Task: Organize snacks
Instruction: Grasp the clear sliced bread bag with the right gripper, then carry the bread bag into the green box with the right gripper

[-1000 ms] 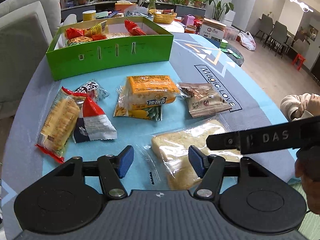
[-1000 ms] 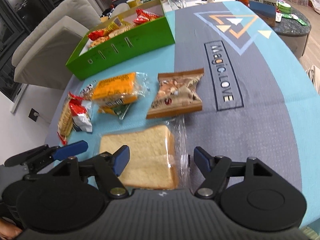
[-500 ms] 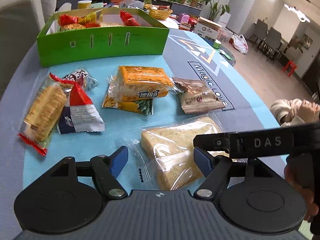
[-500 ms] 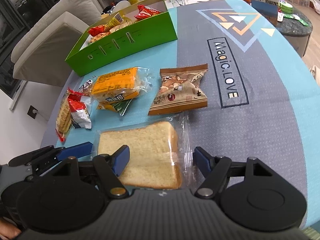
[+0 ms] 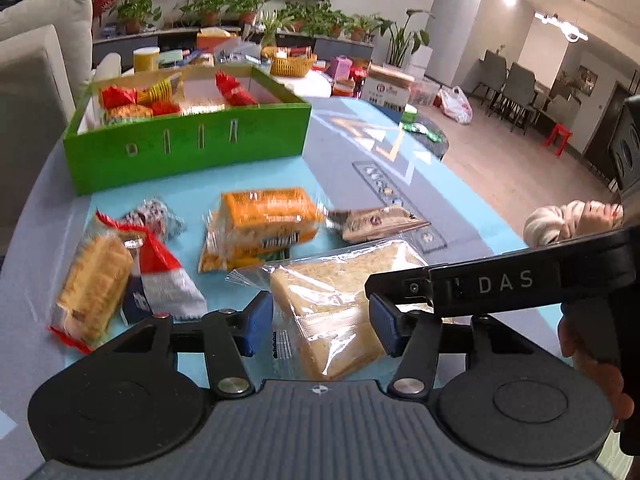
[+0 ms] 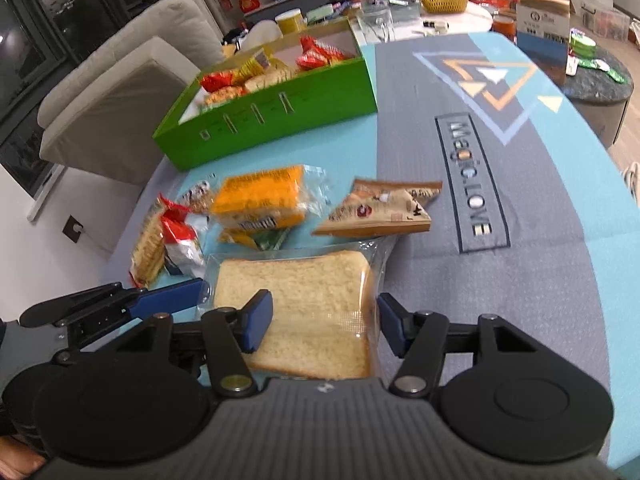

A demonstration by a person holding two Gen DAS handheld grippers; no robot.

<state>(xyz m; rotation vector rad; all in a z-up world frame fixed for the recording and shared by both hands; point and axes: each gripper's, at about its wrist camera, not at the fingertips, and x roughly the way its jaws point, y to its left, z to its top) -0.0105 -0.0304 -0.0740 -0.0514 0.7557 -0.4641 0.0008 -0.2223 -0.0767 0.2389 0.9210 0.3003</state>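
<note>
A clear bag of sliced white bread [image 5: 340, 304] [image 6: 296, 304] is raised off the blue tablecloth between both grippers. My left gripper [image 5: 320, 330] has its jaws around the bag's near end. My right gripper [image 6: 324, 326] has its jaws closed in on the bag's sides. The right gripper's fingers [image 5: 400, 284] cross the left wrist view, and the left gripper's fingers [image 6: 168, 300] show in the right wrist view. A green box [image 5: 192, 148] [image 6: 276, 120] with several snacks stands at the far left.
Loose snacks lie on the cloth: an orange cake pack [image 5: 268, 216] [image 6: 260, 200], a brown packet [image 5: 376, 224] [image 6: 384, 212], a biscuit pack [image 5: 92, 284] [image 6: 150, 248] and a red-and-white bag [image 5: 164, 280]. A sofa [image 6: 120, 80] stands to the left. The table edge curves at the right.
Both grippers have narrowed around the bread bag and it has lifted and tilted off the cloth. The views have pitched up and moved forward a little.
</note>
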